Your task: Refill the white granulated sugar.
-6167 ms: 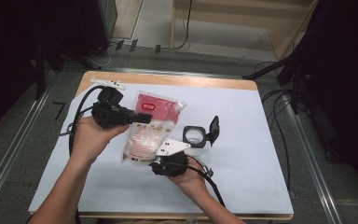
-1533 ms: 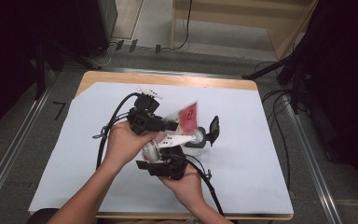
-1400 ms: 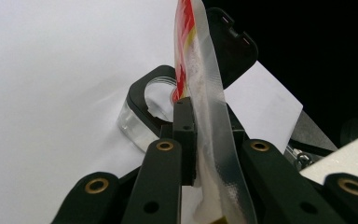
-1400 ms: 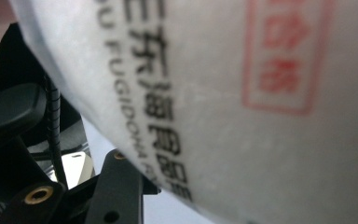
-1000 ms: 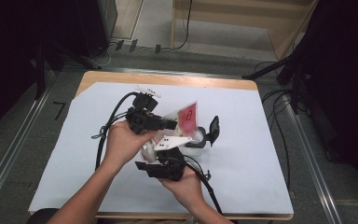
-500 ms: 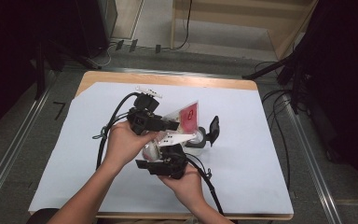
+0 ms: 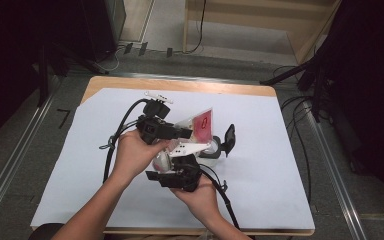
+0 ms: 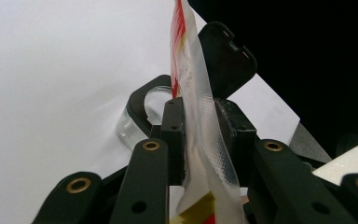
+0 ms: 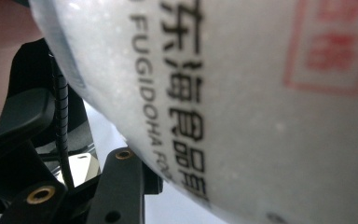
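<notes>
At a bench (image 7: 280, 165) covered in white paper, a person works a clear food bag (image 7: 200, 125) between two hand-held tools. The left tool (image 7: 187, 134) reaches in from nine o'clock; in the left gripper view its jaws stand narrow, one either side of the bag's (image 8: 200, 116) sealed top edge, having just eased apart a little and then drawn back slightly. The plastic sits between the pads, the left pad against it; whether the right pad presses cannot be told.

The right tool (image 7: 172, 175), coming up from six o'clock, sits just below the left one with the lower, fuller part of the bag at its jaws. In the right gripper view the white, grainy bag (image 9: 261, 93) with black lettering and a red stamp presses close to the lens, so whether that tool is clamped on it cannot be told.

The bag is held upright off the bench near its centre, its red label facing the camera. Just beside it at three o'clock a small clear jar (image 7: 211, 149) with an open black flip lid (image 7: 228, 140) rests on the paper. In the left gripper view the jar (image 8: 135, 116) lies just behind the bag.
</notes>
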A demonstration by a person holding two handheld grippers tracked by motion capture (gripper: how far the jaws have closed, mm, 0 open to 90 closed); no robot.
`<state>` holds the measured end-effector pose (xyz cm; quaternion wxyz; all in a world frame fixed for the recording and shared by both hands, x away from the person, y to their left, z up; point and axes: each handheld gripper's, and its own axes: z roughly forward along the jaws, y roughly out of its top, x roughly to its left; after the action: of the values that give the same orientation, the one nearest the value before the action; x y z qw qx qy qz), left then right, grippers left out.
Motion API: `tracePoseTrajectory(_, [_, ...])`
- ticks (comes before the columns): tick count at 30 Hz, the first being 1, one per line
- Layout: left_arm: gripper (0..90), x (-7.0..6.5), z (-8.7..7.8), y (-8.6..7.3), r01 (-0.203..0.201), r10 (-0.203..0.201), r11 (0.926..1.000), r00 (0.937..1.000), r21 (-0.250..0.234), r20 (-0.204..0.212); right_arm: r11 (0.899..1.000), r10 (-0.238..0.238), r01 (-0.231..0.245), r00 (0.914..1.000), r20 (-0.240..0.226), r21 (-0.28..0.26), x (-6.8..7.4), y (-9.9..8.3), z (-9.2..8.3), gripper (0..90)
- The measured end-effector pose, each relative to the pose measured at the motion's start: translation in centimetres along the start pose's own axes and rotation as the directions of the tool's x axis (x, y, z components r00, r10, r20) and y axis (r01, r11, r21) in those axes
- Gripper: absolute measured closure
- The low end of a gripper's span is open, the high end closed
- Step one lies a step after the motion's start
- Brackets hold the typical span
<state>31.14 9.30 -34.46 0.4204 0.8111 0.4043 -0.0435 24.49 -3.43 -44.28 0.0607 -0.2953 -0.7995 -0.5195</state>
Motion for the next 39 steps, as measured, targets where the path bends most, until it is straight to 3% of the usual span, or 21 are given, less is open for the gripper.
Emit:
tracePoseTrajectory(10, [75.8,-0.25,-0.53,0.33,-0.011,0.011,0.9999,0.9999,-0.002,0.001,1.0,-0.022,0.022,0.9997,-0.006,-0.003,0.63,0.33,0.06,61.9])
tracePoseTrajectory(23, [75.5,-0.22,-0.18,0.33,-0.037,0.037,0.9993,0.9993,0.007,-0.008,0.999,-0.037,0.036,0.9993,0.006,0.007,0.39,0.18,0.02,62.1])
tracePoseTrajectory(39, [76.4,-0.1,-0.22,0.3,-0.025,0.025,0.9997,0.9997,0.006,-0.007,0.999,-0.051,0.05,0.9985,0.02,0.016,0.56,0.15,0.01,62.3])
